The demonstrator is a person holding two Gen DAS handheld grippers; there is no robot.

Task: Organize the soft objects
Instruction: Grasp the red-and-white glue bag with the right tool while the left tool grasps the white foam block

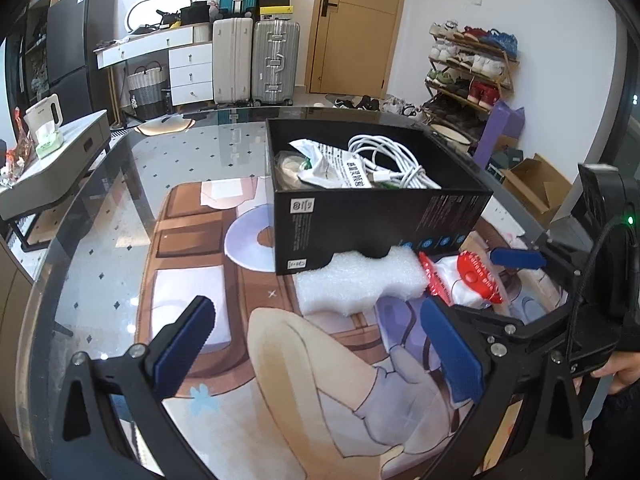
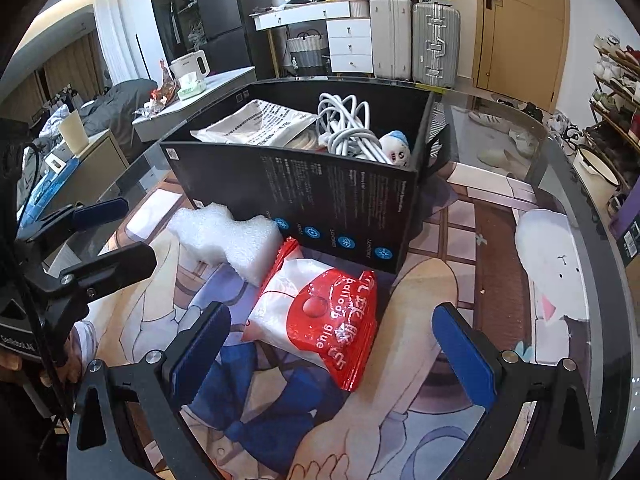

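Observation:
A black box point(image 1: 360, 216) point(image 2: 320, 200) stands open on the cartoon mat, holding a white cable point(image 1: 384, 160) point(image 2: 348, 128), a printed white bag point(image 1: 332, 164) point(image 2: 256, 124) and a small plush toy point(image 2: 396, 148). In front of it lie a white foam piece point(image 1: 360, 280) point(image 2: 228, 236) and a red-and-white balloon glue bag point(image 1: 468, 280) point(image 2: 320, 320). My left gripper point(image 1: 320, 344) is open over the mat, near the foam, with nothing in it. My right gripper point(image 2: 334, 354) is open, with the glue bag lying between and ahead of its fingers point(image 1: 516, 258).
The glass table's curved edge point(image 1: 100, 216) point(image 2: 576, 184) runs around the mat. A side table with a kettle point(image 1: 44, 112) and tissues stands left. Suitcases point(image 1: 256, 64), a shoe rack point(image 1: 468, 64) and a cardboard box point(image 1: 532, 184) sit beyond on the floor.

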